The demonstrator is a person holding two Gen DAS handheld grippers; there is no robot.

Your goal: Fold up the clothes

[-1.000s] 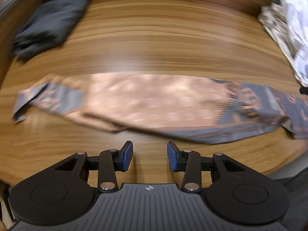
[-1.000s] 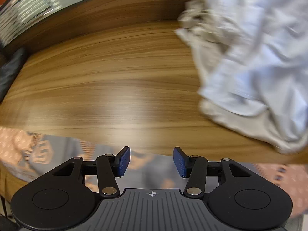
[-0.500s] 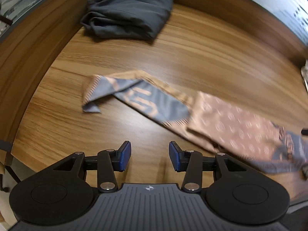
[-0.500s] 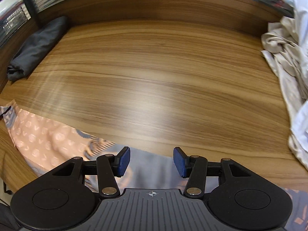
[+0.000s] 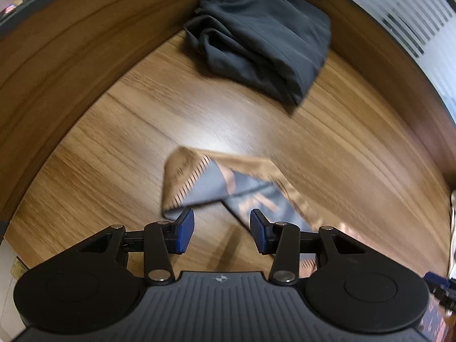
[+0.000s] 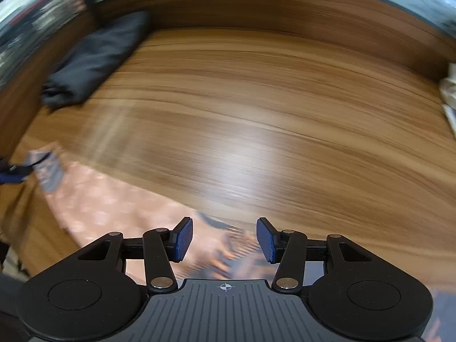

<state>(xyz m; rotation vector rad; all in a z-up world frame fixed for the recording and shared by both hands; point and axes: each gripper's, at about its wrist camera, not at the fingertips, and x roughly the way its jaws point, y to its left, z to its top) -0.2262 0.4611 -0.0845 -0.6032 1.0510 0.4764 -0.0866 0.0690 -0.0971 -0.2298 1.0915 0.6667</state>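
Observation:
A long tan and grey patterned cloth lies flat on the wooden table. Its folded-over end sits just ahead of my left gripper, which is open with bare wood between the blue pads. In the right wrist view the same cloth runs from the left edge down under my right gripper, also open, hovering above the cloth's grey patterned stretch. Nothing is pinched by either pair of fingers.
A folded dark grey garment rests in the table's far corner, seen also as a dark bundle at upper left. A raised wooden rim borders the table. Pale clothes peek in at the right edge.
Both grippers have swept left along the cloth. The left one now faces the cloth's end and the dark garment; the pale pile has slid almost out of the right view.

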